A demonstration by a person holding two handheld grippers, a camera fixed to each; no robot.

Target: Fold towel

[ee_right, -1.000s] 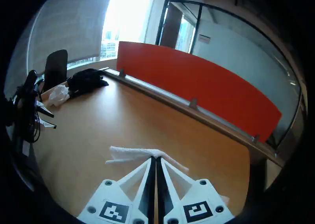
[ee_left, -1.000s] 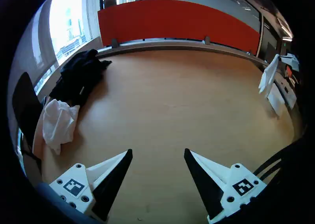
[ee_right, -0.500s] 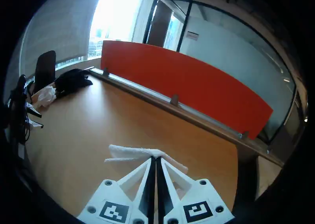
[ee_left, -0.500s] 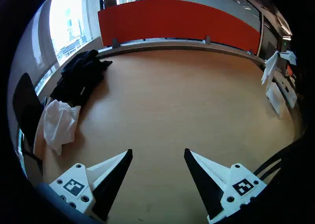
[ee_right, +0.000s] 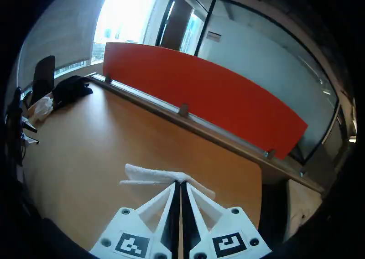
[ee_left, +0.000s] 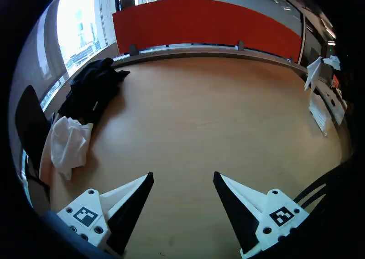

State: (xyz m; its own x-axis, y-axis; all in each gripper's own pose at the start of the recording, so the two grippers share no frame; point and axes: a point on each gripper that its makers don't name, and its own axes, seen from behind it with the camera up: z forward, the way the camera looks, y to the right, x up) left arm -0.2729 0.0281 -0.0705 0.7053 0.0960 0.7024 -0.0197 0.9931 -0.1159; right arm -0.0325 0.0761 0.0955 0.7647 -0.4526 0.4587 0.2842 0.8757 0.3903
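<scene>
Over desk (ee_right: 100, 131), right hand-held gripper (ee_right: 180, 183) clamps towel (ee_right: 150, 173) edge; left hand-held gripper (ee_left: 183, 174) spread wide.

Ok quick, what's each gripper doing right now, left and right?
Left gripper: open, holding nothing.
Right gripper: closed on the white towel.
</scene>
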